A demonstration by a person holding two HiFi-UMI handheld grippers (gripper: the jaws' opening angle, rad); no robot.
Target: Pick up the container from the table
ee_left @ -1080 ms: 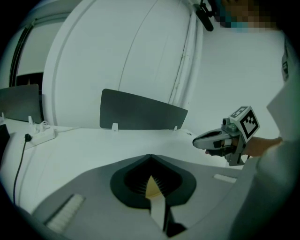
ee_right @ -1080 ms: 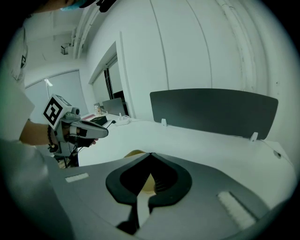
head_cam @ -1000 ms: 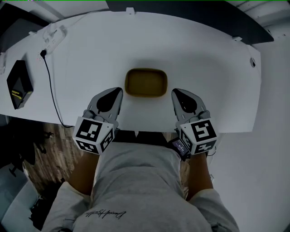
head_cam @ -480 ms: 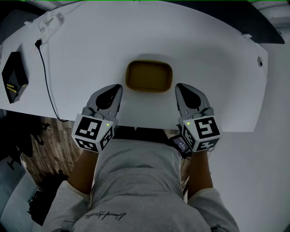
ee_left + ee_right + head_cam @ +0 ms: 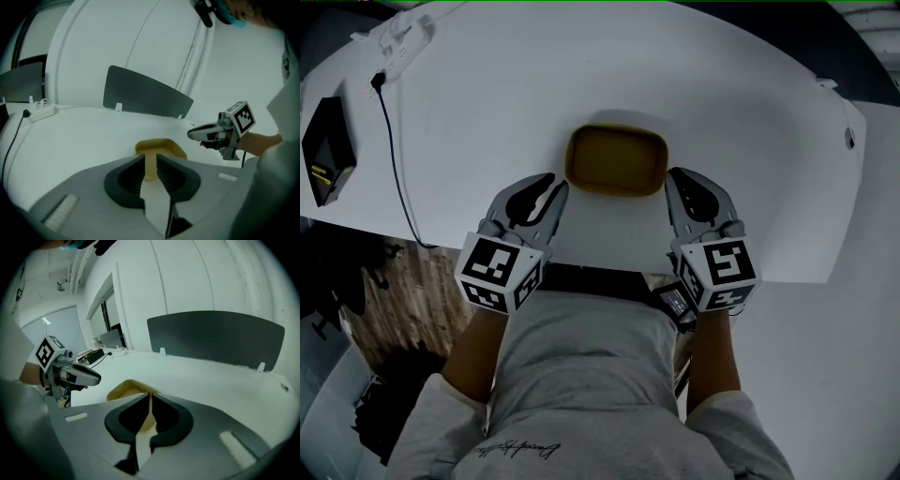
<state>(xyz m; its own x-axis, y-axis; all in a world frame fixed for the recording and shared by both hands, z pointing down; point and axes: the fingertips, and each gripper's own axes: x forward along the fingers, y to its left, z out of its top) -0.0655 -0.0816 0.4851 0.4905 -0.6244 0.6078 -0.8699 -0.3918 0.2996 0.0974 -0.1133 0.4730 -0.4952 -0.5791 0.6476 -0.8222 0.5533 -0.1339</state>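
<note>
On the white table (image 5: 487, 103), near its front edge, a shallow yellow container (image 5: 615, 161) sits between the two grippers, and neither touches it. The left gripper (image 5: 555, 186) is just beside its left end, jaws opening to a moderate gap with nothing in it; the container shows beyond the tips. The right gripper (image 5: 679, 178) is just beside the right end, its jaws a narrow slit apart and opening, also empty. This looks like the approach, before any grasp. Next, I judge, each gripper must open enough to take the rim, move onto an end wall, close, and lift level together.
</note>
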